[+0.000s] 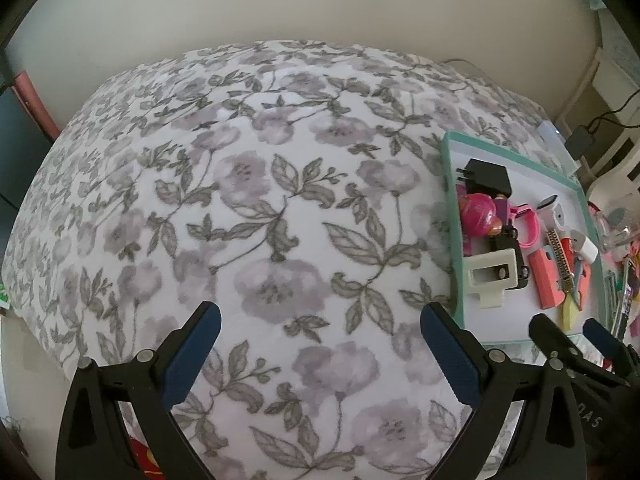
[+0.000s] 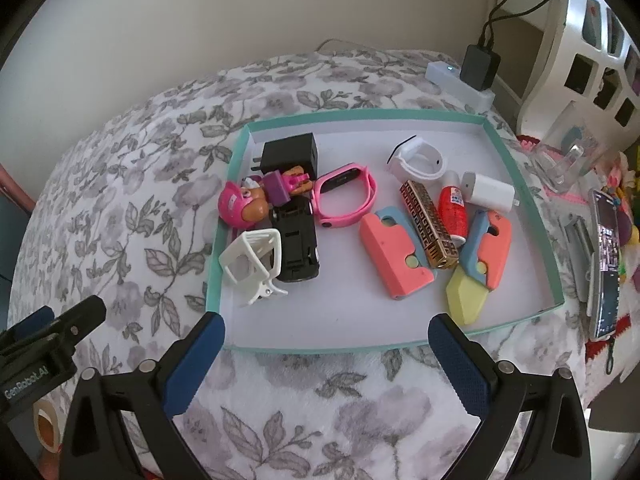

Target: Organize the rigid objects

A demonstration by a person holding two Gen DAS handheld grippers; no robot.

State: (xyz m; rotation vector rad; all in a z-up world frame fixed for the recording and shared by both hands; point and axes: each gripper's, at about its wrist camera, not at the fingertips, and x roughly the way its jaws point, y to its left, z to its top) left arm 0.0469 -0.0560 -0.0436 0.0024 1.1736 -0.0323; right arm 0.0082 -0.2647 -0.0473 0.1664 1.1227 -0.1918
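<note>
A teal-rimmed tray (image 2: 516, 184) lies on a floral blanket and holds several small objects. Among them are a black charger (image 2: 290, 152), a pink doll figure (image 2: 240, 204), a black toy car (image 2: 296, 244) and a white hair clip (image 2: 252, 264). It also holds a pink watch (image 2: 344, 196), a gold patterned case (image 2: 428, 224), a red bottle (image 2: 452, 208) and two coral-and-blue toy knives (image 2: 394, 256). My right gripper (image 2: 326, 328) is open over the tray's near edge, holding nothing. My left gripper (image 1: 320, 314) is open over bare blanket, left of the tray (image 1: 450, 216).
Behind the tray a white power strip (image 2: 460, 84) carries a black adapter. A phone (image 2: 604, 260) and a clear plastic container (image 2: 568, 156) lie to the tray's right, below a white shelf unit (image 2: 580, 40). The floral blanket (image 1: 240, 200) stretches left to a wall.
</note>
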